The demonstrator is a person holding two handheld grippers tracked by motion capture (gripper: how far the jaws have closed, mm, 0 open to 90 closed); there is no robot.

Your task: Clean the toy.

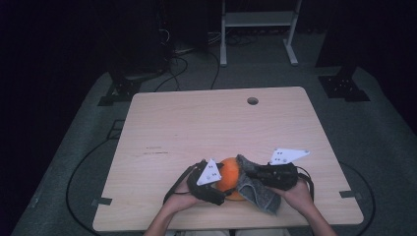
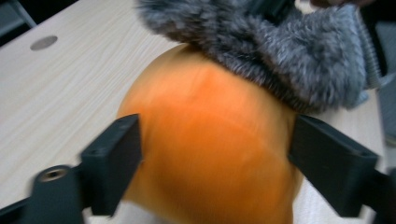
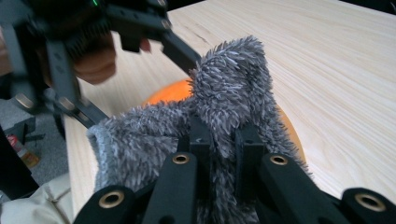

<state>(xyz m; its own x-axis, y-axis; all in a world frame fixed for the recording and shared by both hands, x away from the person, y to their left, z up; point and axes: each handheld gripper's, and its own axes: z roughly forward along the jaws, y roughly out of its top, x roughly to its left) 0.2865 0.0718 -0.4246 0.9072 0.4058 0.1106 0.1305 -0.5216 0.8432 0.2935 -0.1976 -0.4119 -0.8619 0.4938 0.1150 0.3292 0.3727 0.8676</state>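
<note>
High view: round orange ball (image 1: 229, 175) sits at table's (image 1: 196, 123) 6 o'clock edge, between both grippers, w/ fuzzy grey cloth (image 1: 259, 189) draped at its 3 o'clock.

Left gripper view: left gripper (image 2: 215, 163) jaws spread wide either side of ball; contact unclear.

Right gripper view: right gripper (image 3: 223, 144) clenched on cloth fold.

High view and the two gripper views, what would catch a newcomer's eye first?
The round, bright orange ball near the front edge of the pale wooden table, half draped by a fuzzy grey cloth. The right gripper pinches a fold of that cloth, while the left gripper has its jaws set wide on either side of the ball.
</note>
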